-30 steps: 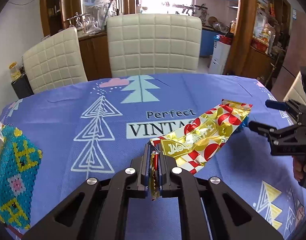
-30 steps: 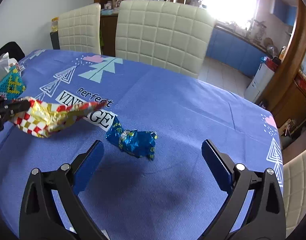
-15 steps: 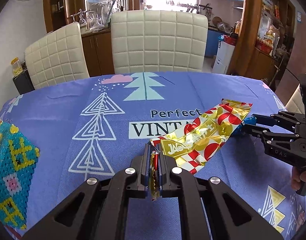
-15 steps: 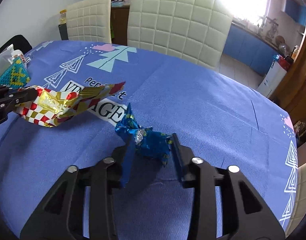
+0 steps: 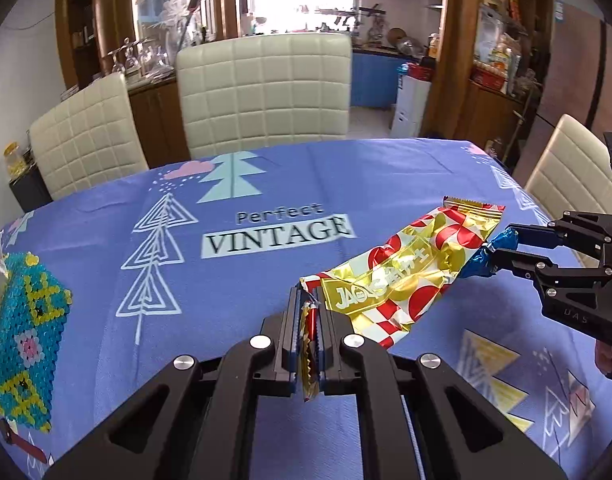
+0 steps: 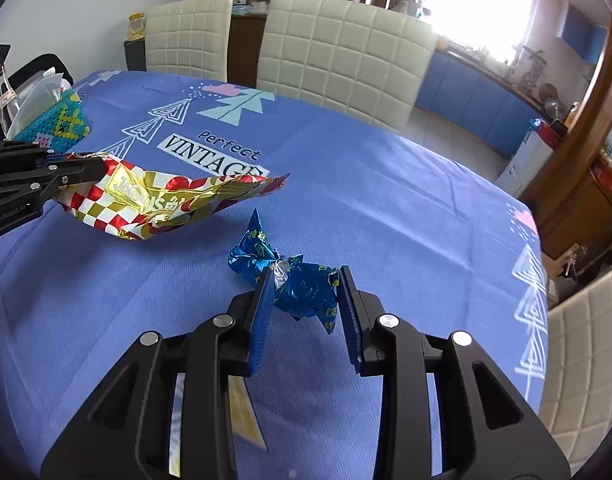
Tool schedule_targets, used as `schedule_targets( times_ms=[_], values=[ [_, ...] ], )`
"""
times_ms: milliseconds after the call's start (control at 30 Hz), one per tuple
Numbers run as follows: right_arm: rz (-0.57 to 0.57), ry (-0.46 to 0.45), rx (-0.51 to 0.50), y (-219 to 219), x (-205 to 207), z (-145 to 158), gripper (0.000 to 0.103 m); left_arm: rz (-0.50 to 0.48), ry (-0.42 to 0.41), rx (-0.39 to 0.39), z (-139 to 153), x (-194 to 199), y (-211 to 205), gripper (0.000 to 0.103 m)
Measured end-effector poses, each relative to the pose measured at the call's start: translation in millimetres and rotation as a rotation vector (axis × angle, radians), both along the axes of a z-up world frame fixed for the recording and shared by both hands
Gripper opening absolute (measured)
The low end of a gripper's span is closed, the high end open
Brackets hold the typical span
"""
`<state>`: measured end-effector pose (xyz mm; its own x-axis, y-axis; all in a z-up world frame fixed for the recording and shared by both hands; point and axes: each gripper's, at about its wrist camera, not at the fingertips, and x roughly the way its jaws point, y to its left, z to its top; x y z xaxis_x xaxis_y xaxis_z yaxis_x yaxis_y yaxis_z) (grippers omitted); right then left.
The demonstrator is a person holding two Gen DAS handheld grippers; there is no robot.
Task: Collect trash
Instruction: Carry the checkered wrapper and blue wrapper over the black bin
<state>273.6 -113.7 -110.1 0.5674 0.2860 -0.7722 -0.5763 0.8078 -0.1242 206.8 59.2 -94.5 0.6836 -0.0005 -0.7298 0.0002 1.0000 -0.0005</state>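
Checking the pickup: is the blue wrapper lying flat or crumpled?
Crumpled: the blue wrapper is a creased, bunched wad with a twisted tail, pressed between the right gripper pads.

Blue tablecloth (image 5: 265,280) lies bare across its middle and far side: open passage there. Beaded tissue box (image 5: 21,340) stands at the left edge. Three cream chairs (image 5: 265,88) ring the far and right rims, close against the table. Red-gold wrapper (image 5: 406,272) and blue wrapper (image 6: 297,284) hang clear of the cloth, nearly touching each other.
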Motion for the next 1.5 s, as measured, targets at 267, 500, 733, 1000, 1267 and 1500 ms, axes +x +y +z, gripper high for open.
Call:
schedule_targets(
  times_ms=[267, 500, 733, 1000, 1267, 1500],
  values=[
    [-0.06, -0.024, -0.02, -49.6, -53.0, 21.2, 0.034, -0.113, -0.018, 0.008, 17.3, -32.2, -54.8, 0.006],
    [-0.123, -0.043, -0.033, -92.6, -92.8, 36.4, 0.034, -0.204, -0.022, -0.002, 26.9, -55.2, -101.3, 0.006],
    [-0.201, -0.065, -0.036, -139.0, -126.2, 51.8, 0.034, -0.317, -0.047, 0.003, 42.2, -72.4, -155.9, 0.006],
    [-0.291, -0.083, -0.051, -185.0, -160.3, 65.0, 0.034, -0.452, -0.06, 0.006, 53.7, -89.1, -215.0, 0.006],
    [-0.394, -0.098, -0.074, -233.3, -193.2, 73.6, 0.034, -0.579, -0.069, -0.001, 63.1, -103.3, -268.6, 0.006],
    [-0.499, -0.099, -0.097, -279.0, -215.5, 81.1, 0.034, -0.707, -0.088, -0.015, 76.2, -113.2, -329.3, 0.006]
  ],
)
